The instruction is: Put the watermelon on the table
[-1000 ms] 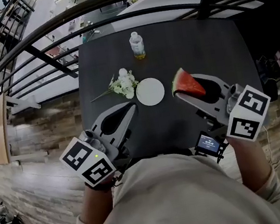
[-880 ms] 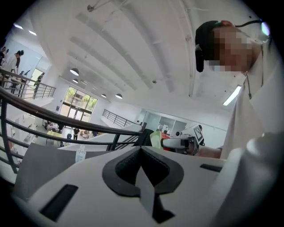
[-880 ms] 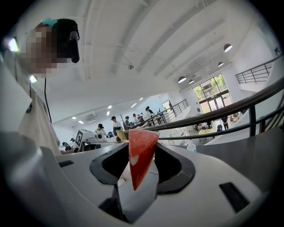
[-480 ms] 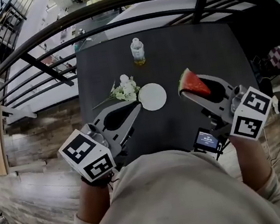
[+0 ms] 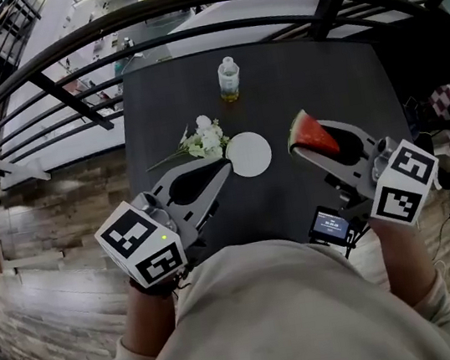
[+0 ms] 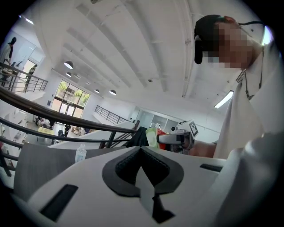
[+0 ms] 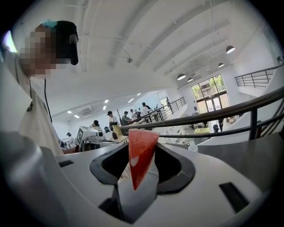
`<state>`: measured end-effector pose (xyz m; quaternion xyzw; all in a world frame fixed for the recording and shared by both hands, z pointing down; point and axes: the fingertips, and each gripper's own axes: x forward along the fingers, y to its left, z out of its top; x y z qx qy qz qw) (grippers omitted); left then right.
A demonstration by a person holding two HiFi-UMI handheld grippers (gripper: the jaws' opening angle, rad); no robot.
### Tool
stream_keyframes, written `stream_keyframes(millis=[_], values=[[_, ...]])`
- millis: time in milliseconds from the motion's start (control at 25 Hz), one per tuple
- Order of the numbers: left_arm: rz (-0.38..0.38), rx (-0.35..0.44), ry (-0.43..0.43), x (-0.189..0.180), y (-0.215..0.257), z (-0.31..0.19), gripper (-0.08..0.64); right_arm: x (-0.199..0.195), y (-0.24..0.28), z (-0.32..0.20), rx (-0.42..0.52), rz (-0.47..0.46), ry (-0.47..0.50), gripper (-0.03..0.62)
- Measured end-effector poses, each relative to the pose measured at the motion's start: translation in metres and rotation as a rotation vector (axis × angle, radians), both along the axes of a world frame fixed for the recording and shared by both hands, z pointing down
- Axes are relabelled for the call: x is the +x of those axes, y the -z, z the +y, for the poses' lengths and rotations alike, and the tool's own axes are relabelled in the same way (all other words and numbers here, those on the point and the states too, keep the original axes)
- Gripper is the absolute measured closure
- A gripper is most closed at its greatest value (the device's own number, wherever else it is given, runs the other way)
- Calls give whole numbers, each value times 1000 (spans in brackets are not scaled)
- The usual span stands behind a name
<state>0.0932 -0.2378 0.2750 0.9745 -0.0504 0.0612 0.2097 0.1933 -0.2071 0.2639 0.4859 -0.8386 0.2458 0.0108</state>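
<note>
Red watermelon slice (image 5: 311, 134) sits clamped in the right gripper (image 5: 298, 150) above the dark table (image 5: 325, 66), at 3 o'clock of the white plate (image 5: 249, 153), so the person should lower it level onto bare tabletop before unclamping, while the left gripper (image 5: 223, 165) rests with jaws together, empty.

Dark table (image 5: 319, 75): bottle (image 5: 229, 79), flowers (image 5: 204, 141), plate (image 5: 249, 153)
</note>
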Motion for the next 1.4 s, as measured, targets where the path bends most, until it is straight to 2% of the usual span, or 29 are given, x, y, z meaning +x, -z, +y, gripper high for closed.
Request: stream_keyframes(millis=[1000,1400], values=[[-12,-114,59,-22,-27,0,554,-7,-36,-20,-98,25,68,399],[-30,-119,88,-29,-35,1,554,-11,-48,-26,-112,30,95,399]])
